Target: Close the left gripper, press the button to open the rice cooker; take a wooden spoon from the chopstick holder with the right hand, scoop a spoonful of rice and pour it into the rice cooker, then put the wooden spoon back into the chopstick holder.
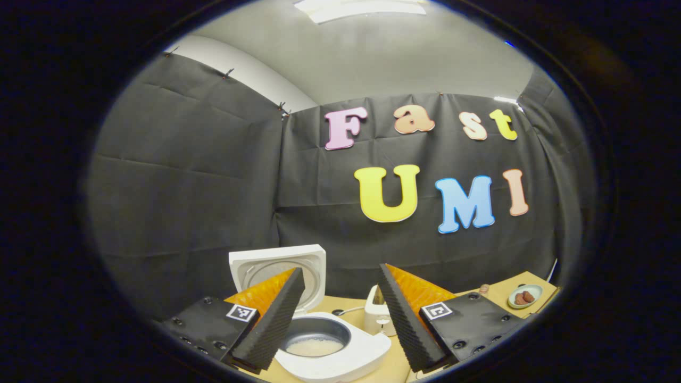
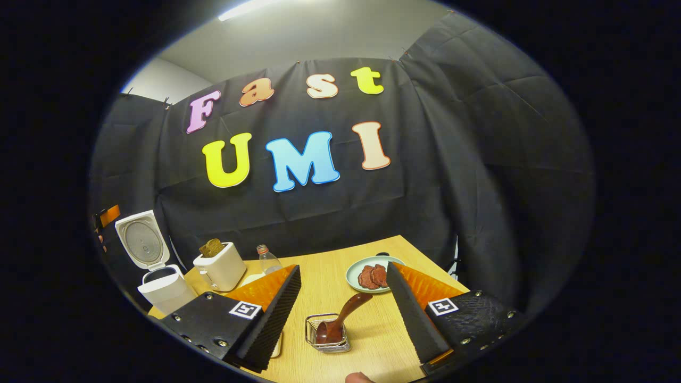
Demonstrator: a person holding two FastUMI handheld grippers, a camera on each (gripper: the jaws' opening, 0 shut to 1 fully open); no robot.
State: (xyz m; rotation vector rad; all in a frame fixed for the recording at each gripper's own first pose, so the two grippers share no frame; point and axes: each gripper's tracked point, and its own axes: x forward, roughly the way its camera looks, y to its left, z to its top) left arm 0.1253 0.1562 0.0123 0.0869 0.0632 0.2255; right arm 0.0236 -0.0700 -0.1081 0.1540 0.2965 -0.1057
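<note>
My left gripper open above rice cooker, lid up. My right gripper open above chopstick holder; wooden spoon inside.

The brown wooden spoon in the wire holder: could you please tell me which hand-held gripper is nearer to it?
Right. The right hand-held gripper hangs open just above the brown wooden spoon in its wire holder. The left hand-held gripper is open over the white rice cooker at the table's far end.
</note>
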